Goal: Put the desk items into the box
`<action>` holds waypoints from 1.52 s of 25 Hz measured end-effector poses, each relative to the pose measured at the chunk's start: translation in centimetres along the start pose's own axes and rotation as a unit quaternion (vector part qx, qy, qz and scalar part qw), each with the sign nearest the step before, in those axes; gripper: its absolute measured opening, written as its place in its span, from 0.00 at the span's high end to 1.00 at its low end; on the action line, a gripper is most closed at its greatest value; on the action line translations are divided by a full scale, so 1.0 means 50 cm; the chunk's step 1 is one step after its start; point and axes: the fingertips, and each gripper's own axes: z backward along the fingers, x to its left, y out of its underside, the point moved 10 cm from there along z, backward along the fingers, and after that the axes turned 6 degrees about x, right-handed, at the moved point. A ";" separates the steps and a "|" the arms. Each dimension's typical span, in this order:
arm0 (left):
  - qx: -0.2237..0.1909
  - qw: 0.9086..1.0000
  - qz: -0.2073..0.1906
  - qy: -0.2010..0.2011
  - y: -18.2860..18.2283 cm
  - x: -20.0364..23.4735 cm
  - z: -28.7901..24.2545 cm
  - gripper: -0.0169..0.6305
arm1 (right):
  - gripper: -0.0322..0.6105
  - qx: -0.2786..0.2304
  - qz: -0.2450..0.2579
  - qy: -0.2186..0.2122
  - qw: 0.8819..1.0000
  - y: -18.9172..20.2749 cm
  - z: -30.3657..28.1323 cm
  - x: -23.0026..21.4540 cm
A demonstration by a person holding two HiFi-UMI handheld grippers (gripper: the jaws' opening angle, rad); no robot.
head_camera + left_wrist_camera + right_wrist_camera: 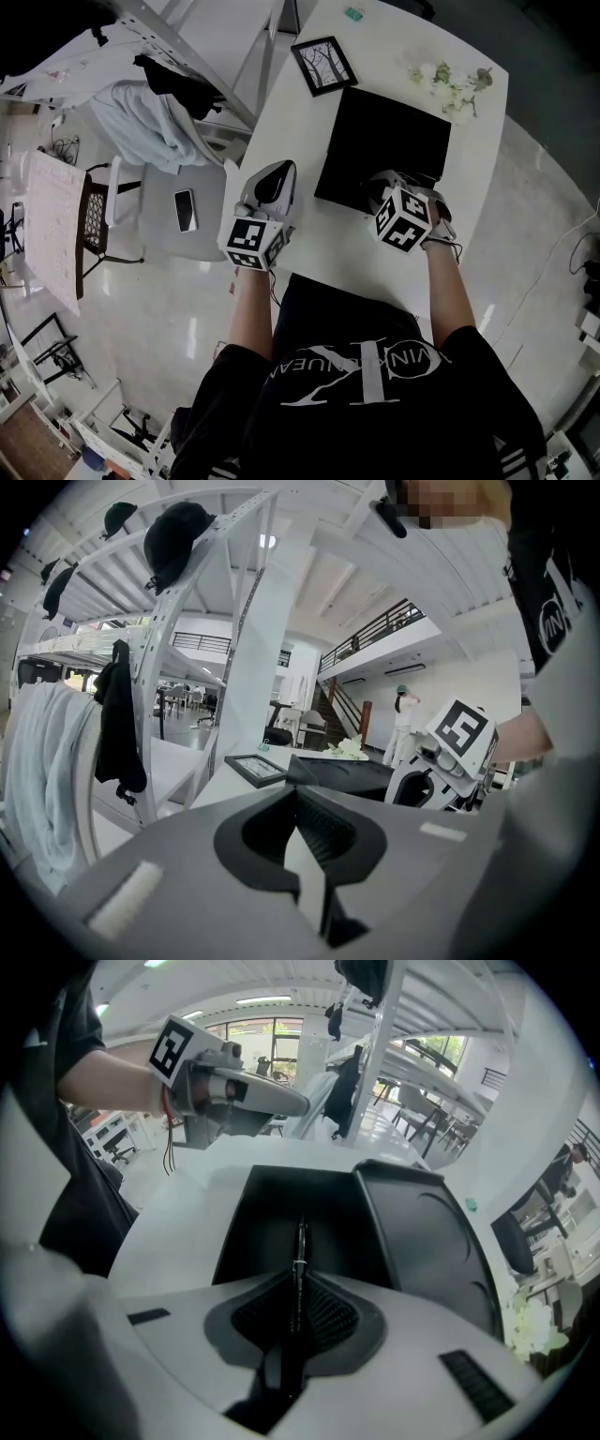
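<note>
My right claw (300, 1279) is squeezed shut on what looks like a thin black pen (300, 1237), light, hard and slippery I think, best held mid-way, poking over the box (253, 1222) just ahead, while my left claw (296, 799) is closed, empty.

light: bright, even, from overhead strips (264, 1000) | glare: streaks on floor (192, 328) | gripper views: fisheye-bent, corners black, foreground soft

A flat black rectangular box (384, 150) lies mid-counter. Near the far edge lie a black-framed picture (323, 65), white flowers (450, 86) and a small green item (353, 13). A thin black pen-like stick (300, 1235) is pinched in the right tongs (295, 1274) over the box.
</note>
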 end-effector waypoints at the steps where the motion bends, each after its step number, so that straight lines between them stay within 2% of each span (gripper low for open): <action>1: 0.000 1.000 0.000 0.000 0.000 -0.001 0.000 0.97 | 0.87 0.000 0.000 0.001 1.000 0.000 0.000 0.000; 12: -0.004 1.000 0.001 -0.003 0.003 -0.008 0.009 0.97 | 0.87 -0.019 -0.014 0.017 1.000 0.000 0.015 0.002; 23: -0.014 1.000 -0.005 -0.005 -0.019 -0.027 0.012 0.97 | 0.91 -0.096 -0.071 0.043 0.992 0.017 0.089 -0.011; 30: -0.027 0.999 -0.017 -0.010 -0.046 -0.033 0.016 0.97 | 0.92 -0.147 -0.130 0.080 0.977 0.052 0.147 -0.024; 38: -0.038 0.999 -0.027 -0.015 -0.074 -0.051 0.027 0.97 | 0.93 -0.208 -0.202 0.124 0.949 0.102 0.218 -0.036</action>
